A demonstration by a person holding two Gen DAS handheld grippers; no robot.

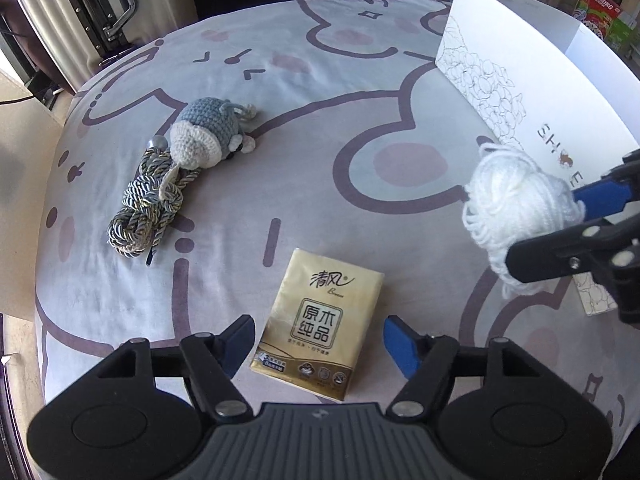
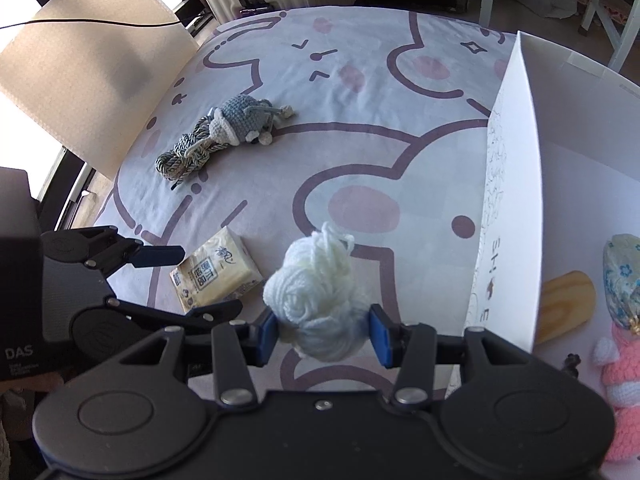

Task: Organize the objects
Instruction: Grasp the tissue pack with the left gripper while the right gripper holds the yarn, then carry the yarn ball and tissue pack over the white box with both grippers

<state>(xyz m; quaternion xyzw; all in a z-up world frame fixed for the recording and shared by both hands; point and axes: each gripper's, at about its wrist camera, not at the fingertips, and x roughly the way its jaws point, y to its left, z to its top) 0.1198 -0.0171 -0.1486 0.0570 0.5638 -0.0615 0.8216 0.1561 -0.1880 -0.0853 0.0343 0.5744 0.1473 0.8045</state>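
Note:
A gold tissue pack [image 1: 320,320] lies flat on the patterned sheet [image 1: 304,160]. My left gripper [image 1: 320,338] hangs open right over it, a blue pad on each side and neither pressing. In the right wrist view the same left gripper [image 2: 192,284] straddles the tissue pack [image 2: 216,276]. My right gripper [image 2: 323,330] is shut on a white yarn ball [image 2: 316,296], held above the sheet beside the white box [image 2: 516,184]. The left wrist view has that yarn ball [image 1: 516,208] at the right. A blue-grey crochet toy [image 1: 208,132] rests against a coiled rope [image 1: 148,204] at the far left.
The white box's wall [image 1: 520,92] stands along the right side. Inside it lie a yellow wooden-looking piece [image 2: 564,304], a floral pouch [image 2: 624,280] and a pink crochet toy [image 2: 620,380]. A silver suitcase [image 1: 80,20] stands beyond the far left edge, and a beige panel [image 2: 88,80] to the left.

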